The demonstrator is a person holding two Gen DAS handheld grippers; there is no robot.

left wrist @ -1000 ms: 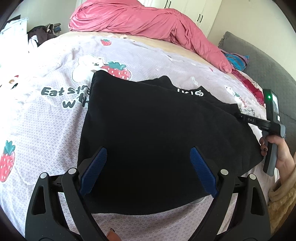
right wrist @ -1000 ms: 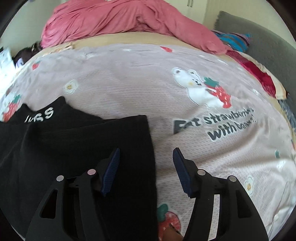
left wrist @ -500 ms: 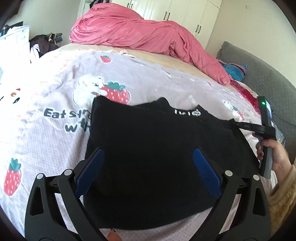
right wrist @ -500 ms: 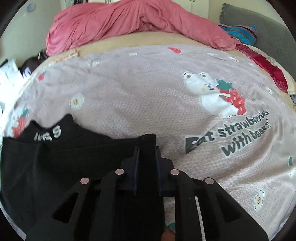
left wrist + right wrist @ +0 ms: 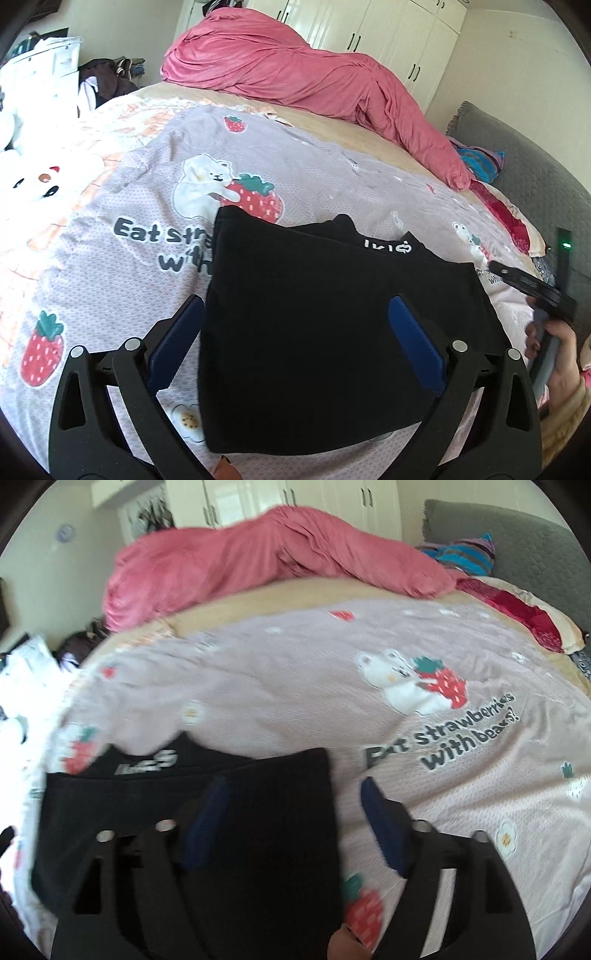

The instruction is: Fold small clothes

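Black garment (image 5: pixel 314 332) runs left-right under the wide-open, empty left gripper (image 5: pixel 295 343); right gripper (image 5: pixel 291 823), open and empty, straddles its lower-right edge.

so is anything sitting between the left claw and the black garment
Nothing visible. The left claw is open right over the black garment, which lies flat on the strawberry bedspread with nothing on top. The right claw is open over its right edge.

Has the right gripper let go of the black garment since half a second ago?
Yes. The right gripper was shut on the black garment edge; now its jaws stand open, straddling that edge, over the strawberry bedsheet.
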